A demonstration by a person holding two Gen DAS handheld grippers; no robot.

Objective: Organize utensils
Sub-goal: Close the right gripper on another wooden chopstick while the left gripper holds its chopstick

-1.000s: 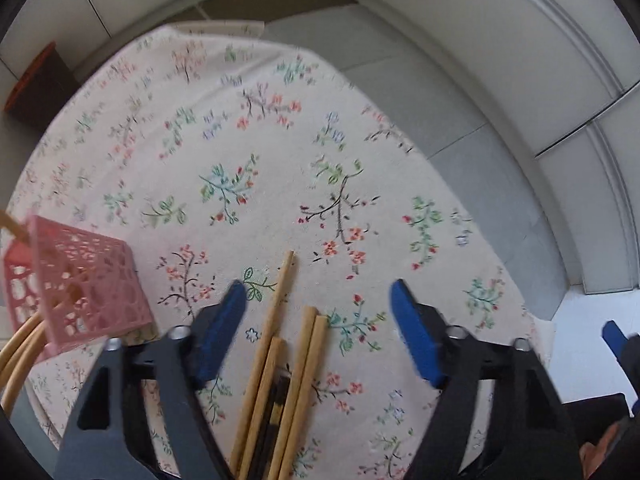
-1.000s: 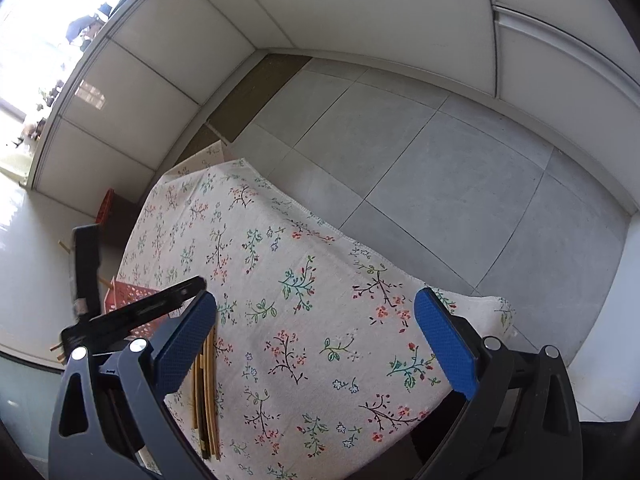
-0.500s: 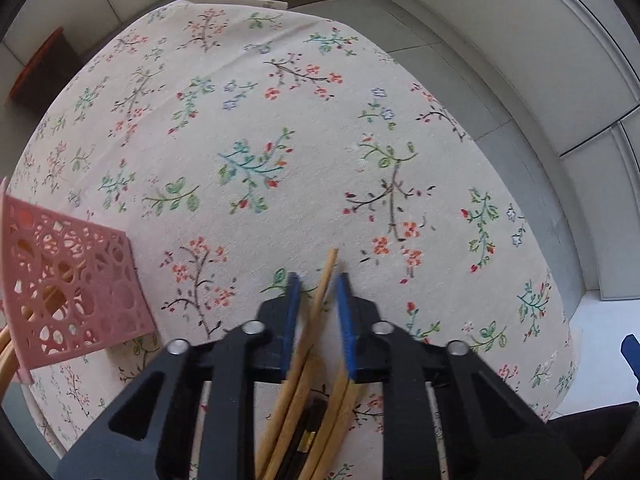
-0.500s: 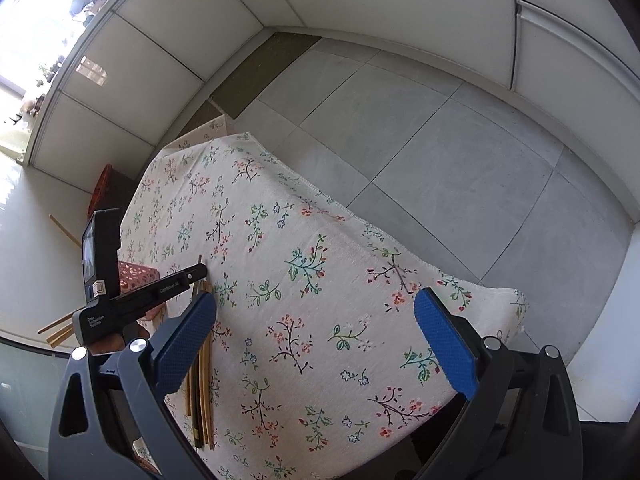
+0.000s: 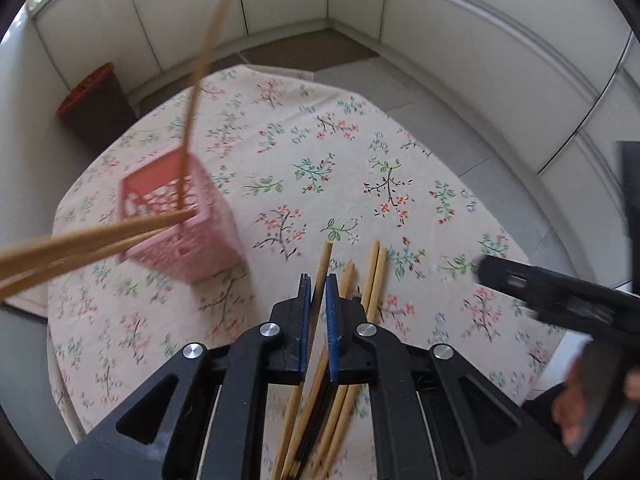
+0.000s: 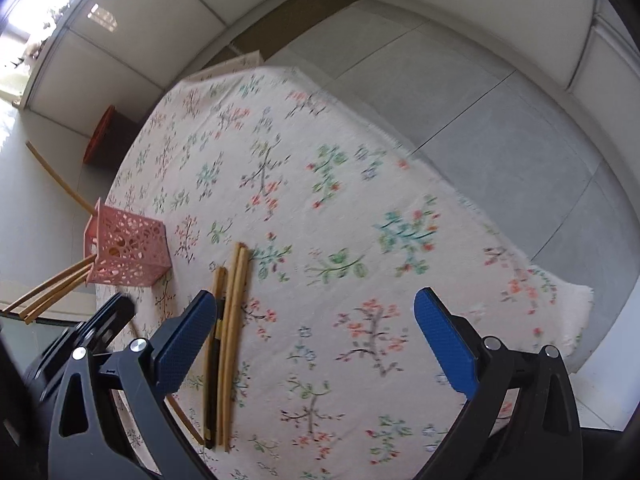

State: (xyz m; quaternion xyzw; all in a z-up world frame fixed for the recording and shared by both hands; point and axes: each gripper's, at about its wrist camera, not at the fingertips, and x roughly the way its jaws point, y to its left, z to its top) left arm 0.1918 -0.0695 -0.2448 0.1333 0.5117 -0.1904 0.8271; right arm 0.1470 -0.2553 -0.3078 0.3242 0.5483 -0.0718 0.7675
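Chopstick (image 5: 322, 268) sits pinched between the blue pads of the left gripper (image 5: 314, 284), its tip raised above the cloth, where half a second ago the same gripper was pressed down among the sticks on the bench; the remaining chopsticks (image 6: 230, 320) lie side by side on the floral tablecloth (image 6: 320, 200), just beside the right gripper (image 6: 316, 328), whose fingers are spread wide and hold nothing, as they did a second ago; the view from the left wrist has tipped upward since then, so the pink basket (image 5: 176, 216) now shows whole, left of the loose sticks and apart from them, with several long chopsticks (image 5: 96, 240) leaning out of it; beyond the bench (image 5: 72, 420) lie grey floor tiles (image 6: 500, 112), a red-topped bin (image 5: 94, 104) by the pale panelled walls (image 5: 460, 40), and a bright window at the far left.
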